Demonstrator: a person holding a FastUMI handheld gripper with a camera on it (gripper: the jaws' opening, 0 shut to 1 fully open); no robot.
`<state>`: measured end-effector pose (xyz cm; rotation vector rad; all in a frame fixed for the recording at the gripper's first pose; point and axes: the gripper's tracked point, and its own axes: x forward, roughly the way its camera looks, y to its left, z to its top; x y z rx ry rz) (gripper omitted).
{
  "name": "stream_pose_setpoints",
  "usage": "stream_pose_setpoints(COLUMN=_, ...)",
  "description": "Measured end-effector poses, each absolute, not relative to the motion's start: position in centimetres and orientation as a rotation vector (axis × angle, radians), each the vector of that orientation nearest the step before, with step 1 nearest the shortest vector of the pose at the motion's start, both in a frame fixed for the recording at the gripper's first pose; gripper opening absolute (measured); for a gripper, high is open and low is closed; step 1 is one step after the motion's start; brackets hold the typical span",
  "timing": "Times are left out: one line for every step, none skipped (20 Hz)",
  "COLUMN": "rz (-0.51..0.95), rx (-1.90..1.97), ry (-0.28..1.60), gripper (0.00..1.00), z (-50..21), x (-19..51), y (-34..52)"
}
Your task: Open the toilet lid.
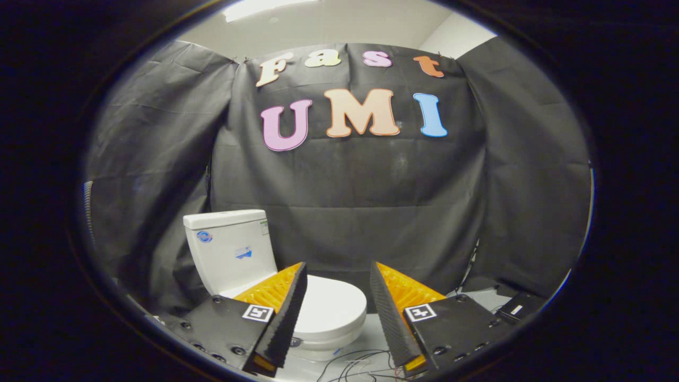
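Observation:
A white toilet stands against the black cloth wall, its tank (229, 249) upright at the back left. The toilet lid (331, 307) lies flat and closed over the bowl, partly hidden behind my left finger. My gripper (338, 270) is open, with nothing between its fingers. It hovers above and in front of the toilet; the lid's front part shows in the gap between the fingers, below and beyond the tips.
Thin loose wires (360, 363) lie on the pale floor in front of the bowl. A dark box (517, 307) sits on the floor to the right, past the right finger. Black cloth walls close the booth on three sides.

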<state>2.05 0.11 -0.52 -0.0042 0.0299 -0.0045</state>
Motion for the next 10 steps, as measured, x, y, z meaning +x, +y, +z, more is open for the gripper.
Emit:
stream_pose_setpoints(rz=-0.005, rx=-0.006, ry=0.048, gripper=0.73, z=-1.2, x=2.7, y=0.1)
stream_pose_setpoints(rz=-0.004, rx=-0.007, ry=0.063, gripper=0.72, z=-1.3, x=2.8, y=0.1)
stream_pose_setpoints(rz=-0.001, rx=-0.007, ry=0.070, gripper=0.71, z=-1.3, x=3.1, y=0.2)
stream_pose_setpoints(rz=0.004, rx=-0.010, ry=0.071, gripper=0.70, z=-1.2, x=3.6, y=0.3)
stream_pose_setpoints(rz=0.004, rx=-0.014, ry=0.071, gripper=0.70, z=-1.3, x=3.9, y=0.4)
stream_pose_setpoints(rz=0.005, rx=-0.019, ry=0.067, gripper=0.71, z=-1.2, x=4.4, y=0.5)
stream_pose_setpoints(rz=0.008, rx=-0.030, ry=0.062, gripper=0.71, z=-1.2, x=4.7, y=0.6)
stream_pose_setpoints(rz=0.011, rx=-0.043, ry=0.055, gripper=0.71, z=-1.0, x=5.0, y=0.9)
stream_pose_setpoints(rz=0.017, rx=-0.058, ry=0.045, gripper=0.70, z=-0.9, x=5.2, y=1.1)
stream_pose_setpoints(rz=0.025, rx=-0.072, ry=0.041, gripper=0.70, z=-0.7, x=5.7, y=1.5)
